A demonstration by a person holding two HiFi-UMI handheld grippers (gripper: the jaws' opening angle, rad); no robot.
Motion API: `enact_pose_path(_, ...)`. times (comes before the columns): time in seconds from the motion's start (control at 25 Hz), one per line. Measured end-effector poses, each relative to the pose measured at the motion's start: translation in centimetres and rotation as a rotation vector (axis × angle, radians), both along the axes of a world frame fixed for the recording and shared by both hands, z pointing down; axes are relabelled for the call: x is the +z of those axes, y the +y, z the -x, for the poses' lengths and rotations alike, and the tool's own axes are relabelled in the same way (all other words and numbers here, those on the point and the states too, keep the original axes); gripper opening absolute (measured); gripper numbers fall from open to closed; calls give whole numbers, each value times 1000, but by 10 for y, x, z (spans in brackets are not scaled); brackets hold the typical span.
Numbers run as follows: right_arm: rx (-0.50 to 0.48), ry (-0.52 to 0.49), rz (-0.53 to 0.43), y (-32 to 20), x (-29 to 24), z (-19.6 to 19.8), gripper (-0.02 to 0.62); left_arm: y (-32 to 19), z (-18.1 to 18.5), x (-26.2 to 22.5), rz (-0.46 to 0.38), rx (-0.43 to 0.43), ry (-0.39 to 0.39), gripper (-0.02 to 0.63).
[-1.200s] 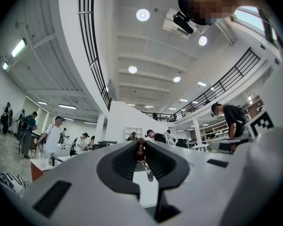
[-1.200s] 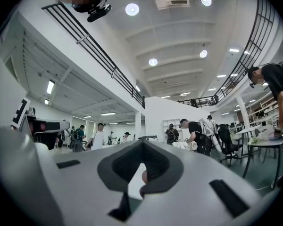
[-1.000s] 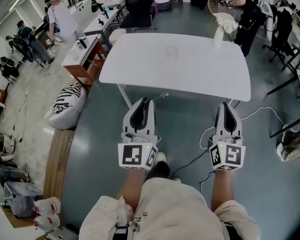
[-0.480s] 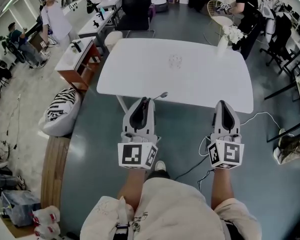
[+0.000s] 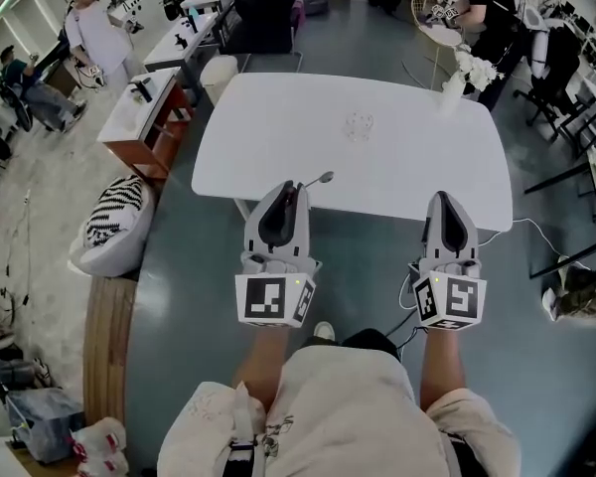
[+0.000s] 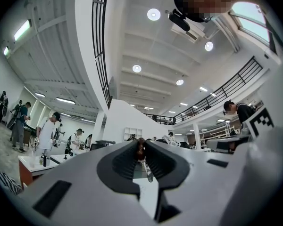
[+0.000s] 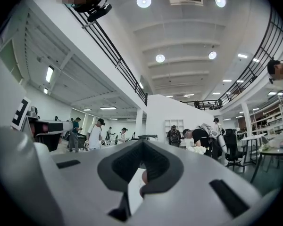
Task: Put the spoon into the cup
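Note:
A clear glass cup (image 5: pixel 359 125) stands on the white table (image 5: pixel 278 127), past its middle. My left gripper (image 5: pixel 291 186) is shut on a metal spoon (image 5: pixel 318 180), whose bowl sticks out to the right over the table's near edge. In the left gripper view the spoon (image 6: pixel 146 169) hangs between the closed jaws of the left gripper (image 6: pixel 140 146). My right gripper (image 5: pixel 445 201) hovers at the near right edge of the table, shut with nothing in it. In its own view the right gripper (image 7: pixel 142 143) shows only the room beyond its closed tips.
A vase of white flowers (image 5: pixel 465 70) stands at the table's far right corner. A black chair (image 5: pixel 263 13) sits behind the table. A striped beanbag (image 5: pixel 112 224) and a side desk (image 5: pixel 144 107) lie to the left. Cables (image 5: pixel 521 229) run on the floor at right. People stand around the room.
Both grippers have moved forward towards the table, from over the floor to its near edge. The spoon stays in the left gripper and its bowl now reaches over the tabletop.

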State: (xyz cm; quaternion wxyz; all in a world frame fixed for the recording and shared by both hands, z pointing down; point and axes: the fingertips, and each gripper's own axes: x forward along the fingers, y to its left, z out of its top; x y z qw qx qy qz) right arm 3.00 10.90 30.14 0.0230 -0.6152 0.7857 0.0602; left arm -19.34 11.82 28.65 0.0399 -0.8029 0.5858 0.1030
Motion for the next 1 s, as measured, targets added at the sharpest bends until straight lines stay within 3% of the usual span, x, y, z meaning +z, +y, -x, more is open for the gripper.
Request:
enact_pose_path(0.32, 7, 29, 35, -32, 10, 31, -12, -36, 26, 15, 30, 14, 11, 44)
enact_pose_path(0.68, 11, 41, 57, -77, 11, 24, -12, -82, 15, 19, 56, 29, 31, 44)
enact_pose_path(1.0, 47, 17, 58, -135, 11, -12, -12, -147, -23, 17, 59, 67, 15, 44)
